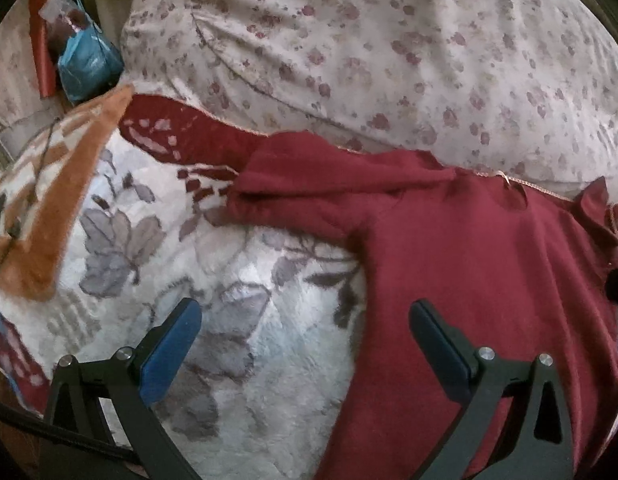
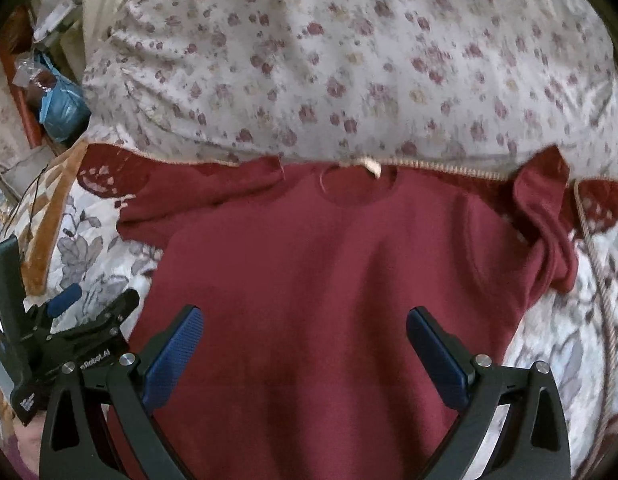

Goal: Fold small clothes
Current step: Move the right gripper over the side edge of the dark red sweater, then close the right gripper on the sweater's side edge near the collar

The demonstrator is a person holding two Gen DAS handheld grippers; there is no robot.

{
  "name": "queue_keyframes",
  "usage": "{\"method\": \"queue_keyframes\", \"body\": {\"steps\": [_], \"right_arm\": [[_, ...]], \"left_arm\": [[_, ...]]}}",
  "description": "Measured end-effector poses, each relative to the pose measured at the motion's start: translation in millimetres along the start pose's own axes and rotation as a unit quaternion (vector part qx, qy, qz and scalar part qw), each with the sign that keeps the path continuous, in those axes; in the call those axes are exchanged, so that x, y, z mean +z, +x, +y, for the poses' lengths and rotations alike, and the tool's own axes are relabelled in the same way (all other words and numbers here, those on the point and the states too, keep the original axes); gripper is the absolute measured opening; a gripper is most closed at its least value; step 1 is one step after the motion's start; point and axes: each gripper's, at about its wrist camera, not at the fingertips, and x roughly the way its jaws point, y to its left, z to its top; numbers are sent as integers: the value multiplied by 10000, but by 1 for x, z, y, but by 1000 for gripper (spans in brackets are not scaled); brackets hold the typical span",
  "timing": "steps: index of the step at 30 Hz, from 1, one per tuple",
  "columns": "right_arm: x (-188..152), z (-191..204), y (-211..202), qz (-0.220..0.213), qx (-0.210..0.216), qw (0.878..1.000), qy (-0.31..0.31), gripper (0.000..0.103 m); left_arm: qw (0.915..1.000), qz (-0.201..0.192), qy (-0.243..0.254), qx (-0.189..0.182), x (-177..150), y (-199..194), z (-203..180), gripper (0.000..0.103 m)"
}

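Note:
A small dark red long-sleeved top lies flat, neck away from me, on a white floral blanket. Its left sleeve stretches out to the left; its right sleeve is bunched and folded over. My right gripper is open and empty above the middle of the top. My left gripper is open and empty over the blanket and the top's left edge; it also shows in the right wrist view at the left.
A big pillow with small red flowers lies just behind the top. An orange-patterned blanket edge lies at the left. A blue plastic bag and clutter sit at the far left beside the bed.

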Motion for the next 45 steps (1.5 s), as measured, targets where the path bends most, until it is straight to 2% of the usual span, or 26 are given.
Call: {"method": "queue_keyframes", "body": {"steps": [6,13,17,22,28,33,38,45], "right_arm": [[29,12,-5,-135,146,9998,-31,103],[65,19,-1,-186,517,9982,230,103],[76,25,25,-139,421,9989,118,102],[82,26,83,201,460,9986,150,80],[89,24,134,316,394,9985,188,65],[104,27,169,333,140,9993,56,63],[122,17,196,334,155,9985,404,63],[134,26,230,496,157,9985,160,62]], "left_arm": [[9998,-186,70,-57,30,-11,-17,103],[9998,-177,-83,-108,37,15,-24,103],[9999,8,84,107,30,41,-22,103],[9994,277,-166,123,30,63,-3,103],[9979,408,-446,242,39,77,15,103],[9957,555,-692,254,45,89,27,103],[9954,618,-695,228,46,94,29,103],[9953,648,-681,232,47,99,30,103]]}}
